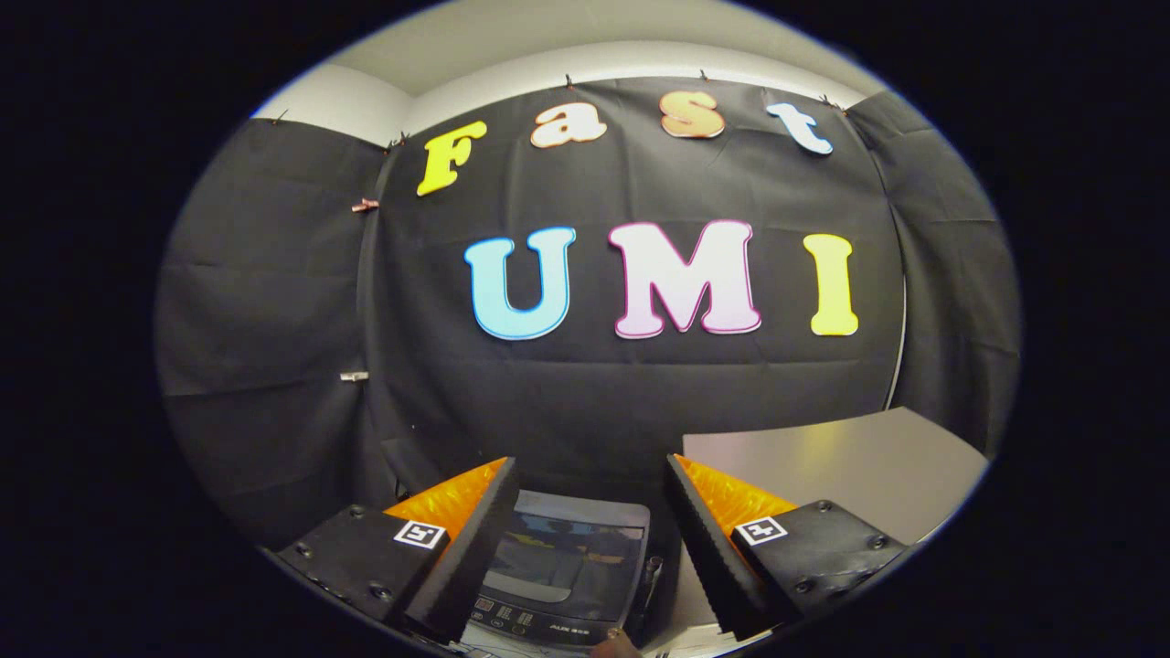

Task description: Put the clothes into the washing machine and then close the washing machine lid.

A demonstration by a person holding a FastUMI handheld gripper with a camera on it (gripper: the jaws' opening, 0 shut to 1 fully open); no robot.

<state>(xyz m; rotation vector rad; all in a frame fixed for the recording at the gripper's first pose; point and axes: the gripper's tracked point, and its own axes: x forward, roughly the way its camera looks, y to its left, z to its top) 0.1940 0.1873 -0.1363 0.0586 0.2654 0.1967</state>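
So the tool is held up high with its 2 fingers spread wide, nothing between them, just hanging in the air above everything.

Going left to right: the left finger first, then down in the gap between the fingers sits the washing machine, seen from above. Its lid looks dark and glassy and seems to be down, though I can't say for sure from this angle. A control strip runs along the near edge with small print on it, too tiny and blurry to read, so no brand from me. Then the right finger, and beyond it a grey table just beside the machine.

No clothes anywhere I can spot, so my guess is this is either the very start or the wrap-up. If it's the start, the next move calls for dropping the tool low and finding the clothes.
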